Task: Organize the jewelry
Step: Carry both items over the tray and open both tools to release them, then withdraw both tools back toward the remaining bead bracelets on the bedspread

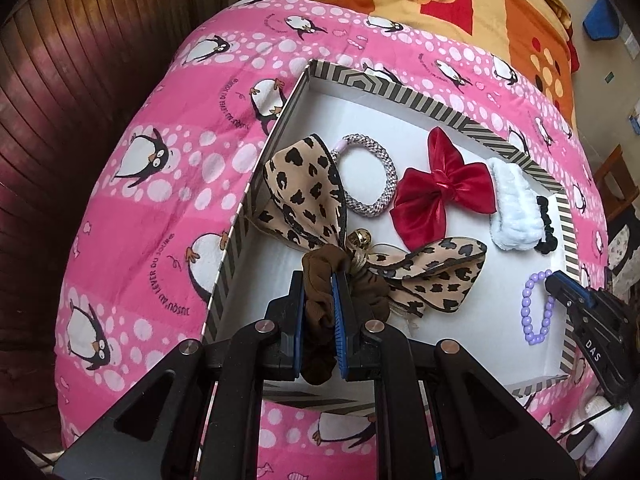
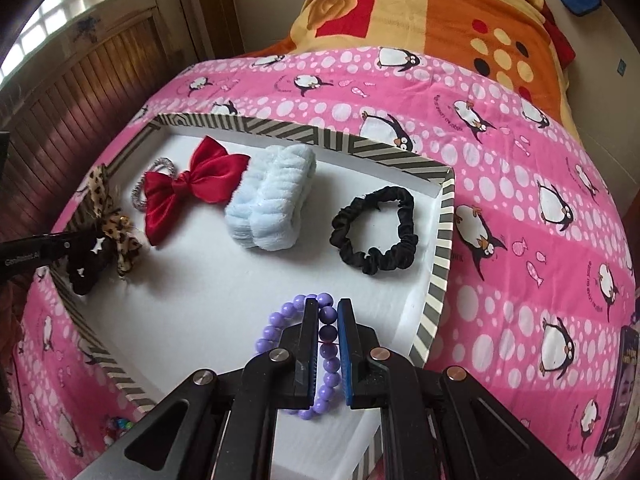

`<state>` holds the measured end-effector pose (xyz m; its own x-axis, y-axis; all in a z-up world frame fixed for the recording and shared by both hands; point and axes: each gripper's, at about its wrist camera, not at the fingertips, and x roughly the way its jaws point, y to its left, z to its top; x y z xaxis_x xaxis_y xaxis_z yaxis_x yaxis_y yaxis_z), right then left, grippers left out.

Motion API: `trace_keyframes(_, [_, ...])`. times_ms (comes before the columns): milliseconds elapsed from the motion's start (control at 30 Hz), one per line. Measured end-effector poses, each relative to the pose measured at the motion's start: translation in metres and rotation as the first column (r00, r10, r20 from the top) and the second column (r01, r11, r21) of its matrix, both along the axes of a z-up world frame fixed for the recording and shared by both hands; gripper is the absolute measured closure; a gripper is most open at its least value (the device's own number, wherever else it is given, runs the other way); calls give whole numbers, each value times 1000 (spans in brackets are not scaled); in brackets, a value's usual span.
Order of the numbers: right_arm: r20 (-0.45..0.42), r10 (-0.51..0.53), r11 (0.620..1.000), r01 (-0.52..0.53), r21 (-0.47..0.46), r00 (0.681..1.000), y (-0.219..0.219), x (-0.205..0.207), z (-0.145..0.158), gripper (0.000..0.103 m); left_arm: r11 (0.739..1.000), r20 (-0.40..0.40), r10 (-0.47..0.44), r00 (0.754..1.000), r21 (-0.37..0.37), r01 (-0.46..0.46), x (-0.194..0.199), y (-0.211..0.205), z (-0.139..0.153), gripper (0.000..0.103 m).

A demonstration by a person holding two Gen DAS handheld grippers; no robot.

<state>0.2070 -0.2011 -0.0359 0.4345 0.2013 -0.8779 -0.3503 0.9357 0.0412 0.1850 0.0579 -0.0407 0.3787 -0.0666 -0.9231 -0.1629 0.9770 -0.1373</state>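
A shallow striped box [image 1: 404,98] is laid on a bed covered with a pink penguin blanket [image 1: 160,184]. The brown scrunchie [image 1: 320,312] with its leopard bow [image 1: 304,196] is pinched between the nearly closed jaws of the left gripper [image 1: 318,284], at the near left of the box. The purple bead bracelet [image 2: 280,320] is clamped in the narrow jaws of the right gripper [image 2: 328,312], at the near right. Farther inside, a silver hair tie [image 1: 370,174], a red bow [image 1: 436,188], a pale blue fluffy band [image 2: 272,196] and a black scrunchie [image 2: 376,232] are seen lying on the white floor.
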Motion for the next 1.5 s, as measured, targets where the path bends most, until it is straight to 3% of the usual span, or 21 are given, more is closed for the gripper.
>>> trace_keyframes(267, [-33, 7, 1000, -8, -4, 999, 1, 7, -9, 95, 1000, 8, -3, 1000, 17, 3, -1, -1, -1, 91])
trace_keyframes(400, [-42, 9, 1000, -9, 4, 999, 2, 6, -10, 90, 999, 18, -11, 1000, 31, 11, -3, -4, 3, 78])
trace_keyframes(433, [-41, 8, 1000, -8, 3, 999, 3, 6, -10, 83, 999, 21, -13, 1000, 34, 12, -5, -4, 4, 69])
trace_keyframes(500, [-30, 8, 1000, -8, 6, 1000, 4, 3, -6, 72, 999, 29, -14, 999, 30, 13, -8, -5, 8, 62])
trace_keyframes(767, [17, -6, 999, 6, 33, 1000, 5, -23, 21, 71, 999, 82, -31, 996, 12, 30, -29, -10, 34, 54])
trace_keyframes(900, [47, -19, 999, 17, 28, 999, 3, -40, 35, 71, 999, 102, -40, 994, 0, 40, -42, -14, 46, 42])
trace_keyframes(1500, [102, -104, 995, 104, -2, 989, -38, -113, 64, 64, 994, 97, -94, 991, -45, 99, -103, -43, 59, 41])
